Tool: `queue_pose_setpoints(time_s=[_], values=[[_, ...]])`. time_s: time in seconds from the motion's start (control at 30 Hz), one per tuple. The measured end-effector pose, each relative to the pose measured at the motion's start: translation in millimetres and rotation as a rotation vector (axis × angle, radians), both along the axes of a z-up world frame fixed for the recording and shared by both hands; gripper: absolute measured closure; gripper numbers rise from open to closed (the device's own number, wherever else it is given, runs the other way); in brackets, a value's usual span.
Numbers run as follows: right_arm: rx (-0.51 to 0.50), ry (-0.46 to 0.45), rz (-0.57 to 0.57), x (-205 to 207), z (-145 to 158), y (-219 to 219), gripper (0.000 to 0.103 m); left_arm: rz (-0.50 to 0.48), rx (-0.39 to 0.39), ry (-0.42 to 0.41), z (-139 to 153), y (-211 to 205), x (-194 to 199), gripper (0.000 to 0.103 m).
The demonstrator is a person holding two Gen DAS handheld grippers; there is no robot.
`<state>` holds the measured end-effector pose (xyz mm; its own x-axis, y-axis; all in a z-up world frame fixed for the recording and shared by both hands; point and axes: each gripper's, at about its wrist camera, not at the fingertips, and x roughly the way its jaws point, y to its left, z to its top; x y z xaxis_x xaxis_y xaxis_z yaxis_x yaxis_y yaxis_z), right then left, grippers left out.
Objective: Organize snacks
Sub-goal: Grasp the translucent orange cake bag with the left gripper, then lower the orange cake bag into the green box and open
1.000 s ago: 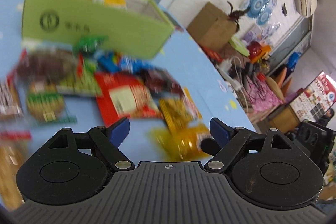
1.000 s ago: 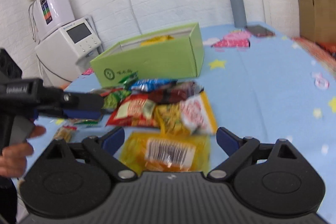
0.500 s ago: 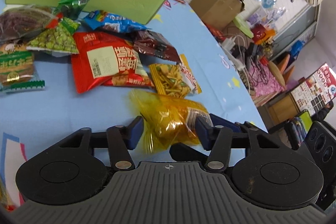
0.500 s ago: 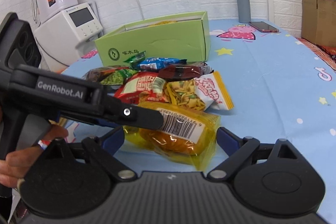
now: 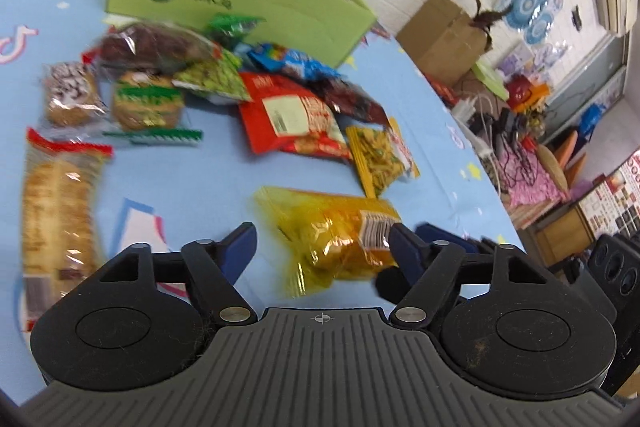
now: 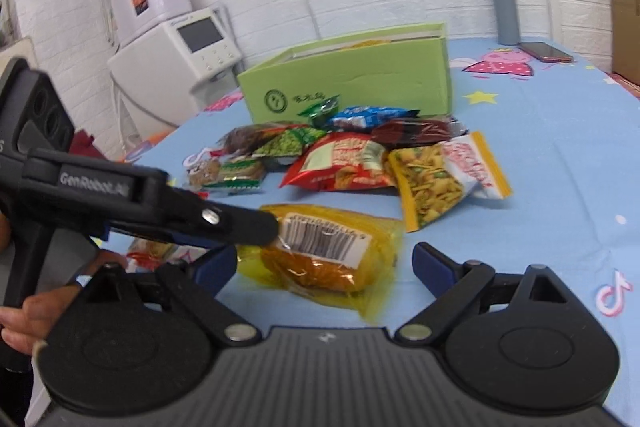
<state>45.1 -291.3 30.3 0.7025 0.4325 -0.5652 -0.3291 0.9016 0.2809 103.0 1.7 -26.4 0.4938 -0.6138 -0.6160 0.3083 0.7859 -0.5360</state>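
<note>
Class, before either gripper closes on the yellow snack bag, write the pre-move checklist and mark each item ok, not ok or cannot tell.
1. Left gripper open and straddling the yellow snack bag: ok.
2. Right gripper open, with the bag between its fingers: ok.
3. Only one gripper lined up on the bag: not ok; both are, and one left finger lies against the barcode end.
4. Bag lying apart from the other packets: ok.
5. Green box open on top: ok.
6. Room left inside the box: cannot tell; only a yellow packet shows at the rim.
</note>
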Motion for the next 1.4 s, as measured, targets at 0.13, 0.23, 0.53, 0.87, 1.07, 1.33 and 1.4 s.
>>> queue_pose_setpoints(time_s=[0.13, 0.23, 0.53, 0.87, 1.07, 1.33, 1.4], values=[[0.012, 0.001, -0.033, -3.6, 1.2, -3.9, 0.010, 0.000, -0.013, 0.022, -2.1, 1.4, 7.6, 0.039], [-0.013, 0.007, -0.026, -2.0, -2.0, 4.3, 0.010, -0.022, -0.024, 0.042, -7.6, -3.6, 9.4, 0.040], [-0.066, 0.018, 0.042, 8.3, -7.1, 27.5, 0.032, -0.049, -0.070, 0.073, -15.0, -0.6, 13.9, 0.079], [-0.081, -0.125, 0.066, 64.0, 53.0, 34.2, 0.027, -0.046, -0.072, -0.090, 58.8, 1.5, 63.4, 0.080], [-0.108, -0.182, 0.089, 147.0, 80.1, 40.1, 0.026, -0.009, -0.036, -0.177, 95.9, -5.8, 137.4, 0.079], [-0.205, -0.137, 0.065, 251.2, 64.4, 35.9, 0.024, -0.011, 0.031, -0.148, 80.9, -40.7, 243.2, 0.075], [-0.209, -0.111, 0.062, 266.3, 53.7, 32.1, 0.021, 0.004, 0.046, -0.129, 70.3, -43.5, 255.2, 0.062]])
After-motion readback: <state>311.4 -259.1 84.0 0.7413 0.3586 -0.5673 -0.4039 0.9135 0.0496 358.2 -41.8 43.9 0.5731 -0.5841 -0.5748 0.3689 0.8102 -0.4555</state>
